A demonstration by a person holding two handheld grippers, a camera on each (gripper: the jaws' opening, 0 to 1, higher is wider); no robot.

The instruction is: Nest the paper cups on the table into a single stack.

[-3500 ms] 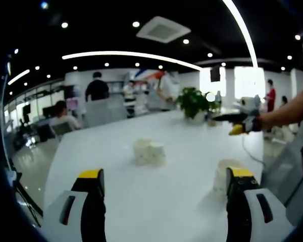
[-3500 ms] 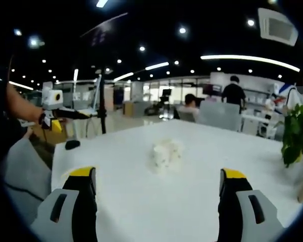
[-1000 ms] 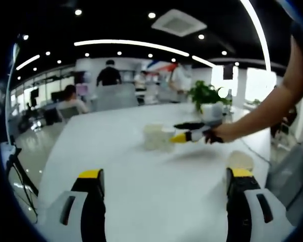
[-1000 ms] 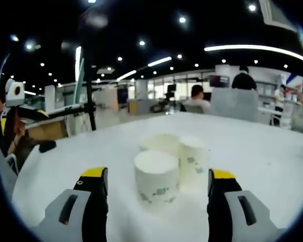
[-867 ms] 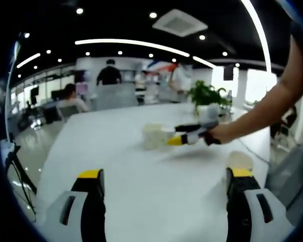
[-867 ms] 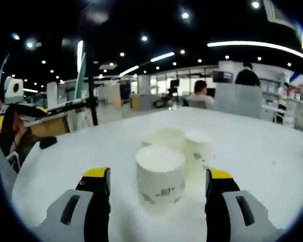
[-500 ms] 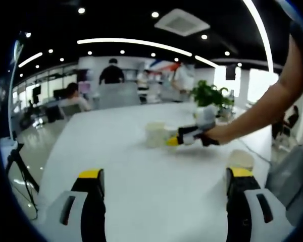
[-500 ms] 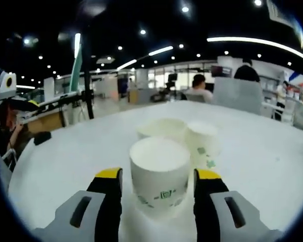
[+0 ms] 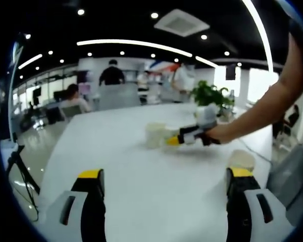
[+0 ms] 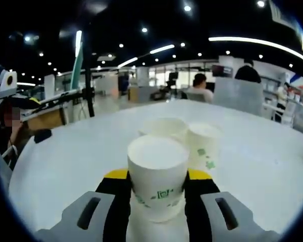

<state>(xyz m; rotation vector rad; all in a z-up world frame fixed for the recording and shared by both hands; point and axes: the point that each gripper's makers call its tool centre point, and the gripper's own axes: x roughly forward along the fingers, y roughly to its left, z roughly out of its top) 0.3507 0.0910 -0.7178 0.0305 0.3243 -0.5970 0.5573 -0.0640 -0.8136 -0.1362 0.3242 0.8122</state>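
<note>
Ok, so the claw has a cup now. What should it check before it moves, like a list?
1. Right claw shut on the nearest paper cup: ok.
2. That cup upright: ok.
3. Two other paper cups behind it standing open side up on the white table: ok.
4. Left claw open, holding nothing: ok.
5. Lone paper cup by its right jaw upright: cannot tell.

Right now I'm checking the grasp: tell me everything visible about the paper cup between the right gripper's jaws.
The nearest paper cup is white, with small green printed marks low on its wall. It stands upright, mouth up, on the white table. The right gripper has closed its yellow-tipped jaws against the cup's two sides. Two more cups stand just behind it.
</note>
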